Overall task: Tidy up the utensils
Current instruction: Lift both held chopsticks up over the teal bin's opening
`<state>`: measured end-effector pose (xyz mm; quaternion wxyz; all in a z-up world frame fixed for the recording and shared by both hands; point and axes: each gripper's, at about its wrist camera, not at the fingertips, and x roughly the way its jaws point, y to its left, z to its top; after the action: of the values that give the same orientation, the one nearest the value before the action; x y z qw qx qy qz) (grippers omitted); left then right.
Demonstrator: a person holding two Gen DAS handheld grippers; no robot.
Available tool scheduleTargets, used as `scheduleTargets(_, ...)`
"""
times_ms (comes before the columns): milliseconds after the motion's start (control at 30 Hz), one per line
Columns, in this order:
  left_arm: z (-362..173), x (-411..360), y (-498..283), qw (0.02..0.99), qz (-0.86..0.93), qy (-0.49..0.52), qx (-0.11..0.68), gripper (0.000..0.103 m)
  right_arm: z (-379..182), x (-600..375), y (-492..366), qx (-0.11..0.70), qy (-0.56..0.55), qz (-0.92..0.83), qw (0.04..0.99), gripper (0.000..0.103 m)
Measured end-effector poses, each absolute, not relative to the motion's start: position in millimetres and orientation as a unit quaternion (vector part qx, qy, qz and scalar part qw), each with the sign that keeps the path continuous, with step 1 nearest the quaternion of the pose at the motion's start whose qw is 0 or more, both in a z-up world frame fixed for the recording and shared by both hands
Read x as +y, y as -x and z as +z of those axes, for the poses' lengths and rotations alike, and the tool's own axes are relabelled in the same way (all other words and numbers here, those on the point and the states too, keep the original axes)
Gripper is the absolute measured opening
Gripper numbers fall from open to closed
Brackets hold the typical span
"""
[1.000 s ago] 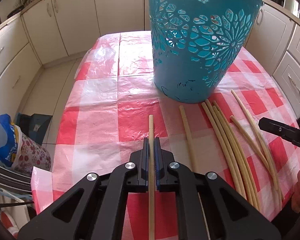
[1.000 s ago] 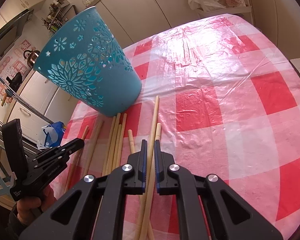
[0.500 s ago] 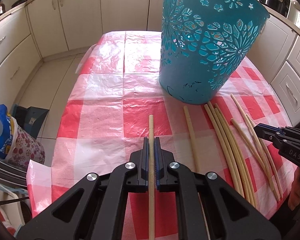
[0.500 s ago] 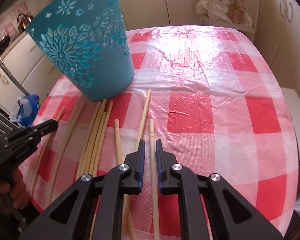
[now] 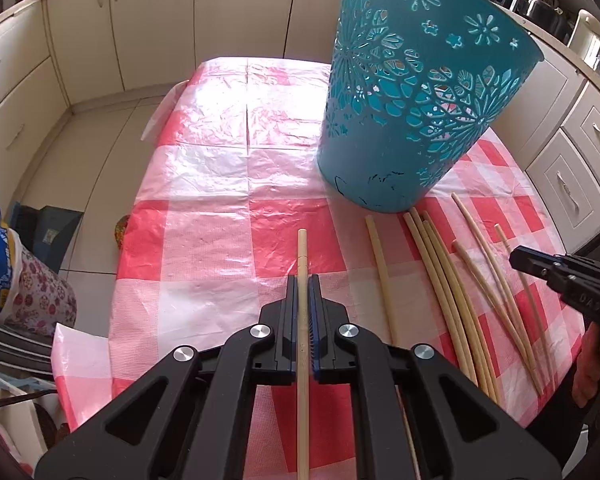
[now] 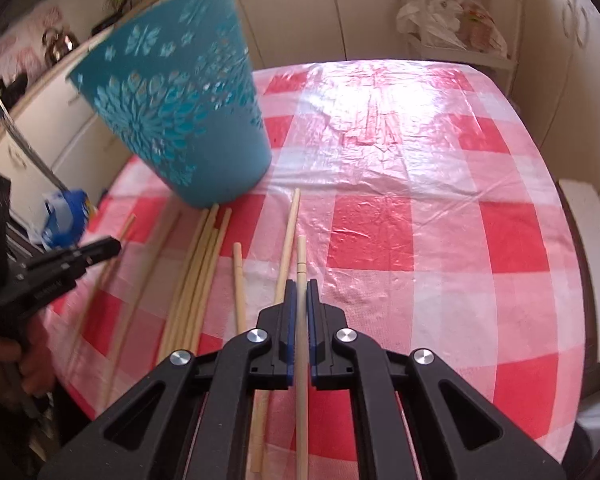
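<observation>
Right gripper point(image 6: 299, 286) now clamped on a chopstick point(image 6: 301, 264) — earlier ajar, left gripper point(image 5: 303, 282) still gripping its stick point(image 5: 302, 248).

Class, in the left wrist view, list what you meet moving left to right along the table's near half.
Wooden stick clamped in the left gripper → single pale stick → bundle of pale sticks → black right gripper.

We see a glossy, crinkled plastic tablecloth point(image 5: 204, 216) in red and white checks, glaring white toward twelve o'clock. On it stands a smooth teal plastic basket point(image 5: 416, 100) with cut-out flower openwork. The sticks point(image 5: 440, 288) at three o'clock look like pale, matt wood. Our left gripper point(image 5: 303, 280) and right gripper point(image 6: 298, 284) are matt black plastic with shiny metal rivets and ribbed blue pads point(image 5: 314, 320). The cabinets point(image 5: 148, 20) look satin cream.
</observation>
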<state>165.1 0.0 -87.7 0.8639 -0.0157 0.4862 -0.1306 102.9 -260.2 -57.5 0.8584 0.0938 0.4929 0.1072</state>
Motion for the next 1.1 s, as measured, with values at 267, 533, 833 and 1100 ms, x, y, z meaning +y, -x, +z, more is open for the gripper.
scheduleTargets(267,-42,3,-149,0.883,-0.146,0.045,0.444,0.005,-17,-293,-98,0.409,-0.263,0.156,0.860,0.006)
scheduleTargets(533,47,12,-131,0.926,-0.177,0.109,0.315,0.005,63,-266,-102,0.283,-0.254,0.185,0.906,0.006)
scheduleTargets(833,114,-1,-167,0.950,-0.183,0.140,0.211,0.005,125,-252,-146,0.150,-0.261,0.145,0.943,0.006)
scheduleTargets(1100,145,-13,-222,0.963,-0.170,0.178,0.105,0.005,143,-234,-200,0.090,-0.226,0.095,0.965,0.006)
